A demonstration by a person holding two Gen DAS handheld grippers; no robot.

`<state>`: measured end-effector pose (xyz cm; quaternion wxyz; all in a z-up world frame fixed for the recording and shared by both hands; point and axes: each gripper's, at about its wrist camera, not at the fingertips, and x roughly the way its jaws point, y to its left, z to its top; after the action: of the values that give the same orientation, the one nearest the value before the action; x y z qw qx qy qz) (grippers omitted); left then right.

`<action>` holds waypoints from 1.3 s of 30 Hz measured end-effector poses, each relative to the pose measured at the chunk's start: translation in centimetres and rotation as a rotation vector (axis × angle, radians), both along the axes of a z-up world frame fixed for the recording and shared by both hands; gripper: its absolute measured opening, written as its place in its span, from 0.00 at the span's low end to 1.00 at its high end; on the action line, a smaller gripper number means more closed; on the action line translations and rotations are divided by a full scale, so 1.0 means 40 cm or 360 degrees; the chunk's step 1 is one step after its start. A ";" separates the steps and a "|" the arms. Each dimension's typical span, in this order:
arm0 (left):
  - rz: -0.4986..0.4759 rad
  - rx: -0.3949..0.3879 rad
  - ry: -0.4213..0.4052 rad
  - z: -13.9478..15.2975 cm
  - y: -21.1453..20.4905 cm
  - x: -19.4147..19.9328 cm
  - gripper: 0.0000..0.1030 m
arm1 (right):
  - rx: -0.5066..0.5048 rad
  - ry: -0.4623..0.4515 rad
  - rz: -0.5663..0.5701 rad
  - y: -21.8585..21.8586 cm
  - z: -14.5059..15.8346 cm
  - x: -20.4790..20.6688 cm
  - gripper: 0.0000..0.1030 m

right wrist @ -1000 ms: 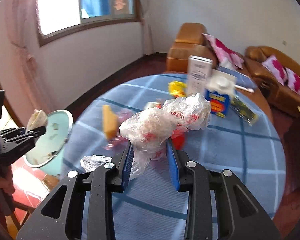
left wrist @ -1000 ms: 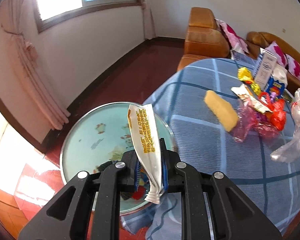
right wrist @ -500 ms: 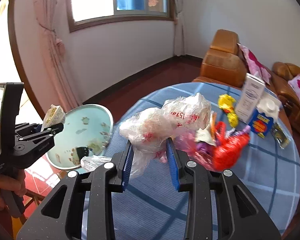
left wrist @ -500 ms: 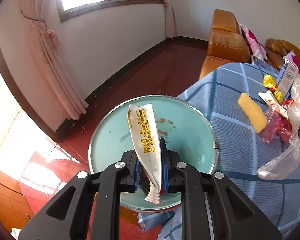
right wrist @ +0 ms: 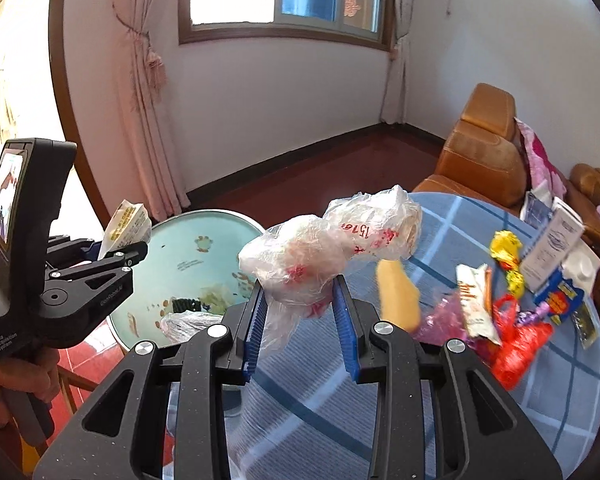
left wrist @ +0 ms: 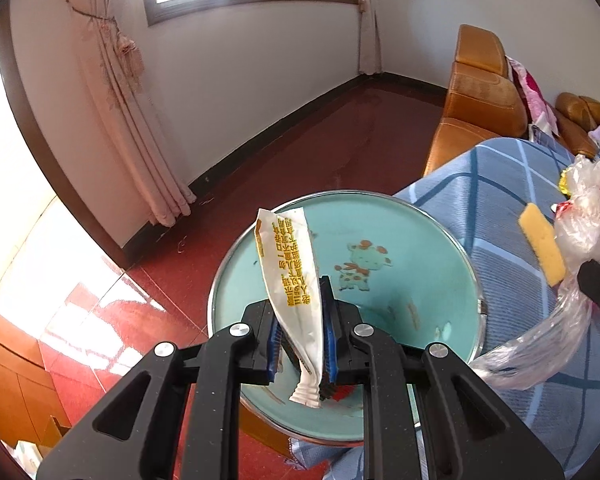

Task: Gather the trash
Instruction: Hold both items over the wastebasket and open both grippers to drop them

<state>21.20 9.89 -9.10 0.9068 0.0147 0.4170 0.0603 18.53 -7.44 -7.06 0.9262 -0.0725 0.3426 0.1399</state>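
With my left gripper (left wrist: pixel 300 336) I have the jaws clamped on a white snack wrapper (left wrist: pixel 294 280) printed in yellow, which hangs directly above the teal enamel basin (left wrist: pixel 400 240); my right gripper (right wrist: pixel 300 320) is pinched on a crumpled clear plastic bag (right wrist: pixel 320 248), which sits over the table edge with the basin at its nine o'clock. To do this step well, I judge that each load should be centred over the basin before I part the jaws, the light bag lowest, since it may drift or cling to the pads. The basin holds a few scraps, a dark ridged piece (right wrist: pixel 186 304) and another clear bag (right wrist: pixel 188 324) near its six o'clock rim. Loose litter remains on the blue checked tablecloth (right wrist: pixel 440 216): a yellow sponge (right wrist: pixel 398 294), a red bag (right wrist: pixel 516 344) and cartons at three o'clock.
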 end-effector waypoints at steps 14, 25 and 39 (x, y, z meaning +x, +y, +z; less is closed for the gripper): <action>0.0074 -0.0005 0.0076 -0.046 0.039 0.041 0.19 | -0.0021 0.0158 0.0134 0.103 -0.079 0.080 0.33; 0.0116 0.0013 0.0111 -0.065 0.059 0.057 0.19 | 0.0077 0.0347 0.0282 0.158 -0.136 0.147 0.43; 0.0144 0.0029 0.0103 -0.057 0.039 0.060 0.35 | 0.0128 0.0226 0.0114 0.064 -0.081 0.108 0.56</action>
<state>23.61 11.46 -11.39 0.8890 0.0061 0.4457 0.1045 22.86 -4.87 -10.29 0.8962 -0.0373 0.3986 0.1913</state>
